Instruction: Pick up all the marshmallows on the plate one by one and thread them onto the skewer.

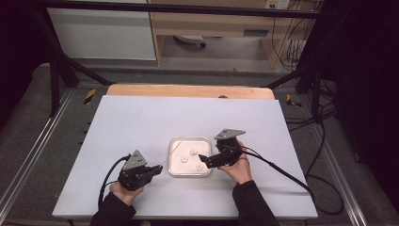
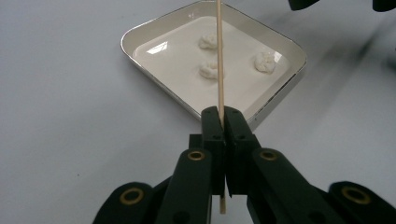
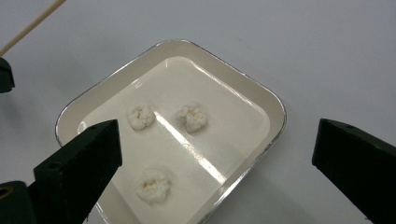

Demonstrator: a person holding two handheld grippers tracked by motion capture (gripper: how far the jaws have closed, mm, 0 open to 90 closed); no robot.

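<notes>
Left gripper [image 2: 223,116] clamps the thin skewer [image 2: 219,60] over the tray [image 3: 275,112], right gripper [image 3: 217,149] gapes above three puffs [image 3: 192,116], probably soft and crumbly—pinch gently at the sides.

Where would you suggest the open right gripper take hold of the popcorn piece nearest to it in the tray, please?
Probably across its puffy middle, coming straight down from above. The popcorn piece lies loose on the flat floor of the tray, whose raised rim blocks a level approach. The right gripper is already open wide above it; the other pieces lie well apart.
</notes>
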